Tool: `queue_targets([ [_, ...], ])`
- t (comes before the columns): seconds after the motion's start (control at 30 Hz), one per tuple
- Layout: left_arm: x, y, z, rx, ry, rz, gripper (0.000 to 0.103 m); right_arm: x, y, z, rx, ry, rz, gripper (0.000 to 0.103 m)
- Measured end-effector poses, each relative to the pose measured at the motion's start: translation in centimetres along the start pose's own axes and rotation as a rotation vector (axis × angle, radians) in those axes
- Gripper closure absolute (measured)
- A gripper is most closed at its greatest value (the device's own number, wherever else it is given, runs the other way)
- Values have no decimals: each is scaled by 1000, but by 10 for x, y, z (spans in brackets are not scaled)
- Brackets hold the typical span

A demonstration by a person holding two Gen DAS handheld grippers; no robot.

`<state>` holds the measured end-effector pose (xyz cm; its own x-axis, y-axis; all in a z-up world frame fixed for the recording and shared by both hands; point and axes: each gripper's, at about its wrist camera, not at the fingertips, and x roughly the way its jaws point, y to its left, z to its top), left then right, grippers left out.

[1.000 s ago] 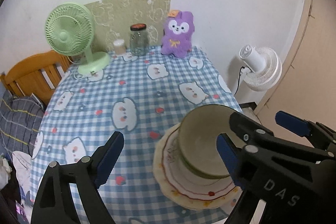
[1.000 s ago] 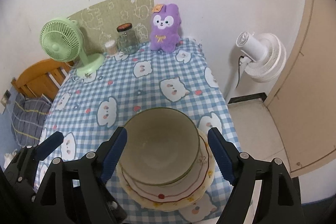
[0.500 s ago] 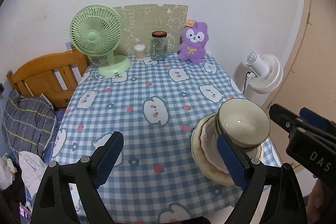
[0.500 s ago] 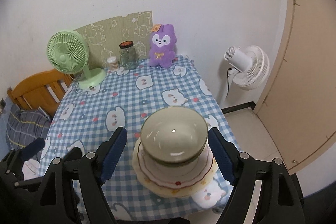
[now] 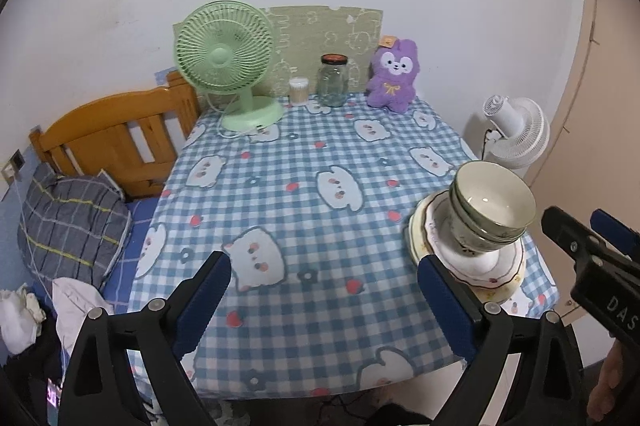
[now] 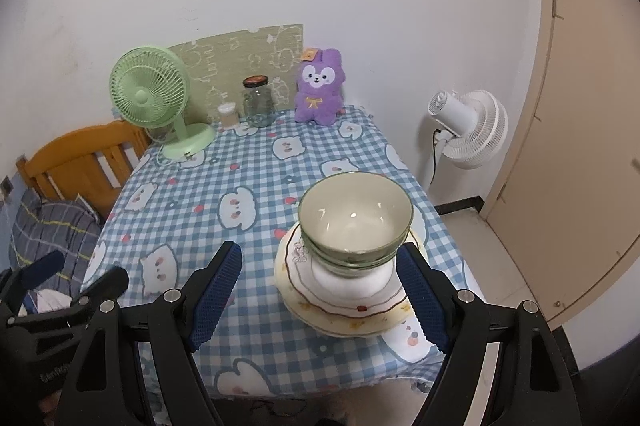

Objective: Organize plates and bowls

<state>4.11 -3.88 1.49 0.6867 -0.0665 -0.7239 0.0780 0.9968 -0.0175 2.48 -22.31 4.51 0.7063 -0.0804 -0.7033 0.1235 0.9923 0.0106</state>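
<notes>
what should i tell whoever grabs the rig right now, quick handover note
Left gripper: jaws open, empty, short of the table's near edge.
Right gripper: jaws open, empty, short of the stack and not touching it.
Green bowls sit nested on the plates, one pile at the near right corner of the checked table.
Done: bowls and plates look gathered into one stack.
Left: apparently nothing else loose in view; check that the pile sits steady so close to the edge.

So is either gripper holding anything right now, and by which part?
Nothing is held. The left gripper and right gripper are both open, clear of the bowls stacked on plates.
</notes>
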Motion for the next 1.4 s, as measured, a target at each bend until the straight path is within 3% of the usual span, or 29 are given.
queue_targets([
  [0.43, -17, -10, -25, -67, -67, 32, 5, -11, -5, -22, -66, -46, 41, 17],
  [0.73, -12, -22, -47, -68, -78, 63, 5, 2, -21, -41, -31, -50, 66, 13],
  [1.4, 6, -29, -52, -62, -84, 64, 5, 26, -29, -55, -11, -44, 69, 13],
])
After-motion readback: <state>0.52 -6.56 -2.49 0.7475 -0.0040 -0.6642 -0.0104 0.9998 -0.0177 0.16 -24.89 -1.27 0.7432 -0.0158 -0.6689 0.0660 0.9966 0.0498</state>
